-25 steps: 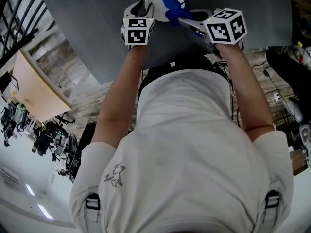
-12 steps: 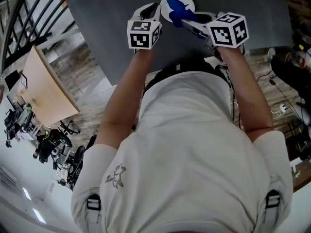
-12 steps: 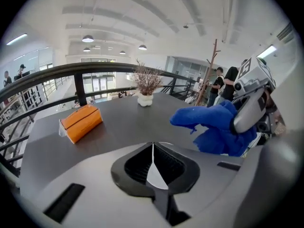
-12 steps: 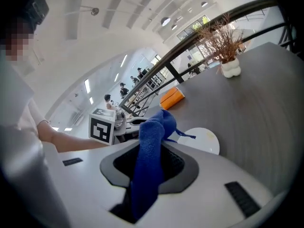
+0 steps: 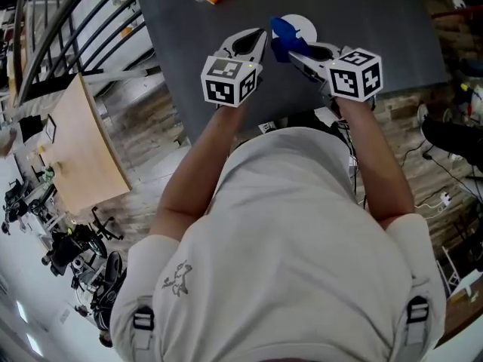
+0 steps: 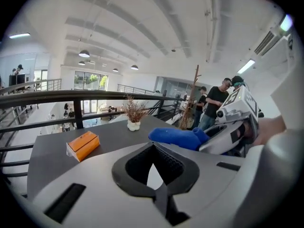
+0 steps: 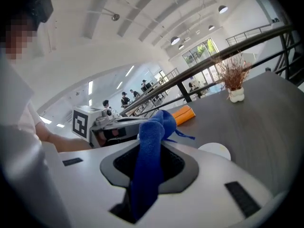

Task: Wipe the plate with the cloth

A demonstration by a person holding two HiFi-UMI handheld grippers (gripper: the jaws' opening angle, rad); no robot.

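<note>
grey table (image 5: 370, 21) with a white plate (image 5: 303, 27); near the plate the right gripper (image 5: 291, 51) pinches the cloth (image 5: 281, 32), the left gripper (image 5: 261, 35) (empty) has just closed.

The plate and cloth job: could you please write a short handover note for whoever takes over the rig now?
Left hand-held gripper: jaws have just closed, nothing between them.
Right hand-held gripper: shut on the blue cloth.
White plate lies on the grey table, beyond both hand-held grippers; the cloth is off it.
Done: cloth in grip; any wiping cannot be told.
Left: lower the cloth onto the plate and wipe.
</note>
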